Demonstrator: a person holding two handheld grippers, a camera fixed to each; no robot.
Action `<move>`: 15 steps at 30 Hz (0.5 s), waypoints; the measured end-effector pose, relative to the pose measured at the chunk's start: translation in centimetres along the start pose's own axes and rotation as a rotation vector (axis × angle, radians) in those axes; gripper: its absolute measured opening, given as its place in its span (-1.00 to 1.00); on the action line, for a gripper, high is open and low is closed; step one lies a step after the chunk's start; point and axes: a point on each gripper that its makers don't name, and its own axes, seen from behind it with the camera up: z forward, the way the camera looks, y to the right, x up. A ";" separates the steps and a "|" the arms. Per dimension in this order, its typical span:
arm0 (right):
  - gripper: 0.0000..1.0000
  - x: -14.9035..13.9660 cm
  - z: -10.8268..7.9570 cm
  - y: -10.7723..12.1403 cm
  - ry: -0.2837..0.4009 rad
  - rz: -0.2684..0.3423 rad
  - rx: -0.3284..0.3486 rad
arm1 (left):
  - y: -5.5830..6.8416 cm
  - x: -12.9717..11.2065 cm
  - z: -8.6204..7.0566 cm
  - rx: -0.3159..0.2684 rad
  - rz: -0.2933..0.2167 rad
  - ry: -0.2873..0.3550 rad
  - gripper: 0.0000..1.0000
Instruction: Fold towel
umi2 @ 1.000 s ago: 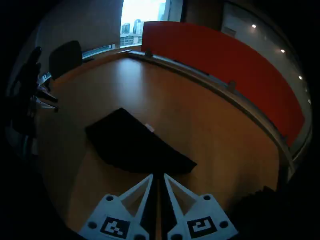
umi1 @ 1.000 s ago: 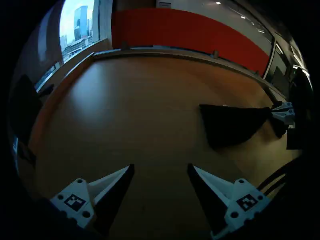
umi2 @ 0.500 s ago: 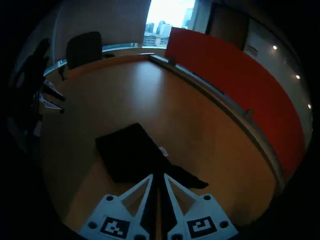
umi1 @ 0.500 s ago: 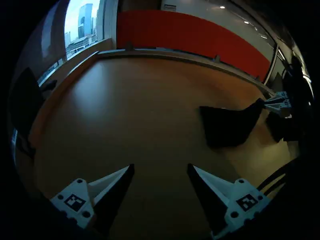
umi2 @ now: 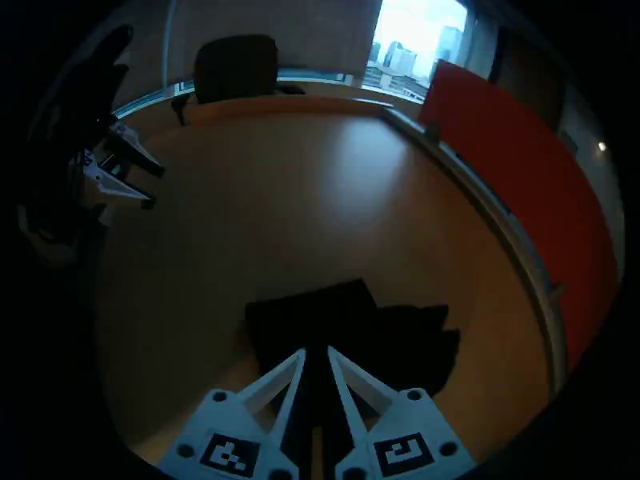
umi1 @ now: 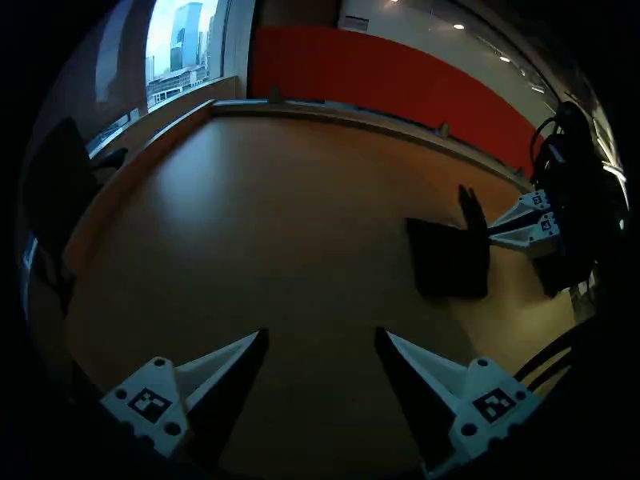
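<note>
Towel (umi1: 448, 260), dark and doubled into a compact block, lies on the wooden surface (umi1: 280, 224). In the left gripper view it sits at about two o'clock from the left gripper (umi1: 320, 332) and well apart from it. That gripper's jaws stand wide open over bare wood, holding nothing. The right gripper (umi1: 490, 230) reaches in from three o'clock, and its tips meet a flap of cloth standing up off the block's far right edge.

In the right gripper view the right gripper (umi2: 316, 352) has its jaws drawn nearly together with dark cloth between them, so it looks clamped on the towel (umi2: 352, 328). The cloth spreads from the tips toward twelve o'clock, and the left gripper (umi2: 158, 186) sits far off at ten o'clock.

The right gripper is plainly the nearer one. As I read it, the lifted flap must travel toward the left gripper's side to lie over the block.
</note>
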 end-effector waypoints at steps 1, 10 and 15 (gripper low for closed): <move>-0.93 0.0 0.6 -0.4 -0.007 -0.006 0.011 | -0.1 -0.1 -0.1 0.001 -0.004 0.001 0.96; -0.93 -0.5 3.0 -1.9 -0.043 0.004 0.050 | -0.6 -0.5 -0.6 0.005 -0.036 0.006 0.96; -0.93 -0.5 3.3 -2.2 -0.048 0.010 0.052 | -0.8 -0.6 -0.6 0.003 -0.036 0.005 0.97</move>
